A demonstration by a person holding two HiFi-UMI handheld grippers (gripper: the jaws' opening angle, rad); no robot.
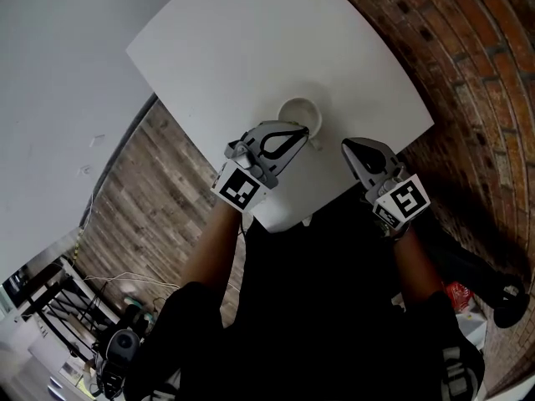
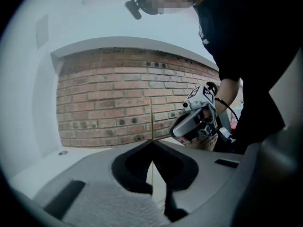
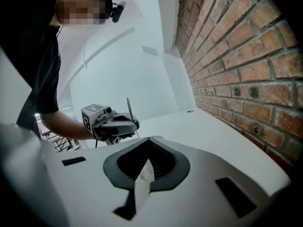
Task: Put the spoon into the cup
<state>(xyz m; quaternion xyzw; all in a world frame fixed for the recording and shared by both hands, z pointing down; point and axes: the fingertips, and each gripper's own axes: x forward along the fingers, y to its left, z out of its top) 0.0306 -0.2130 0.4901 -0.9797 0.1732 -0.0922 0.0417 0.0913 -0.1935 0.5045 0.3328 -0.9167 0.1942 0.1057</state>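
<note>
The cup (image 1: 298,112) stands near the table's (image 1: 251,32) near edge, with bare white surface beyond it. The left gripper (image 1: 294,136), its jaws clenched on the thin spoon (image 3: 128,108), hovers just beside the cup. The right gripper's (image 1: 349,149) jaws are closed and empty. A brick wall (image 1: 468,73) borders the table.

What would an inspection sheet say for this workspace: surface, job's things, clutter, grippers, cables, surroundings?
Surface: white table, holding only the cup.
Job's things: cup near the table's front edge; thin wooden spoon upright in the left jaws.
Clutter: nothing seen on the table.
Grippers: left gripper shut on spoon; right gripper shut, empty.
Cables: loose cables on the floor.
Surroundings: brick wall, plank floor.
</note>
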